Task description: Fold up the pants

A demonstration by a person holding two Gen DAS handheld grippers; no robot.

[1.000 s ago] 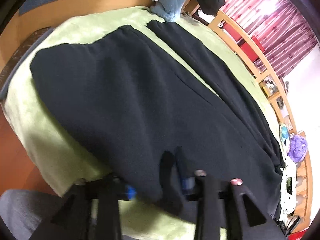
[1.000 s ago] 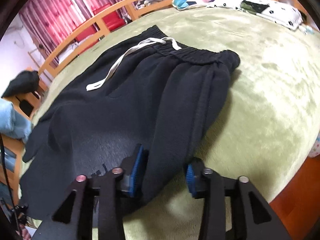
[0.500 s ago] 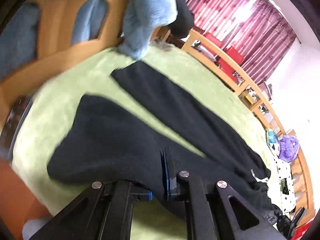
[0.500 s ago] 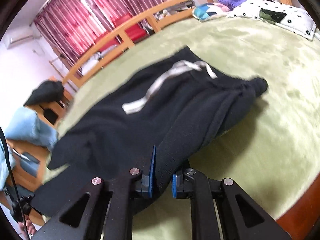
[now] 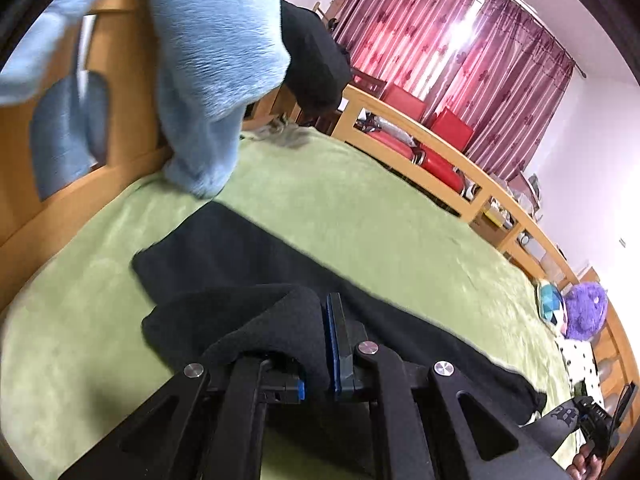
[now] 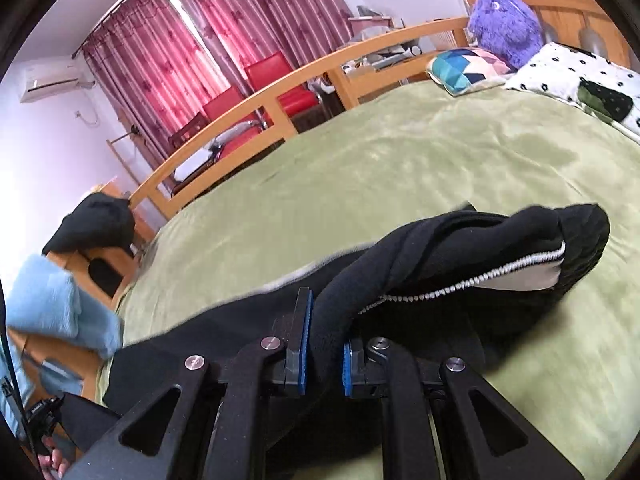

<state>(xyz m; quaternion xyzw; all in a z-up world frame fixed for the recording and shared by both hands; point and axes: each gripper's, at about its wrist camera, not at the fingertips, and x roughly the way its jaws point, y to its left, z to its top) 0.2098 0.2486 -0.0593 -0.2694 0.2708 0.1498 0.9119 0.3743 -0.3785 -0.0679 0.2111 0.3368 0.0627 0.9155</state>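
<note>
Black pants (image 5: 240,264) lie across a green bed cover (image 5: 360,216). My left gripper (image 5: 316,364) is shut on a fold of the near leg's black cloth, which is lifted and drapes over the left finger. The far leg stays flat on the cover. In the right wrist view my right gripper (image 6: 326,344) is shut on the pants (image 6: 460,248) near the waist; the cloth is raised and rolled over, showing a white pocket lining and white stitching (image 6: 516,276).
A light blue blanket (image 5: 208,60) and a dark garment (image 5: 316,64) hang over the wooden bed frame (image 5: 440,152). Red chairs (image 6: 276,80) and red curtains stand beyond it. A purple plush toy (image 6: 504,28), a patterned cushion (image 6: 464,68) and a spotted pillow (image 6: 572,72) lie at the bed's head.
Both grippers closed on the near edge of the pants, then rose and moved forward over the bed, carrying the near leg and waist side toward the far leg.
</note>
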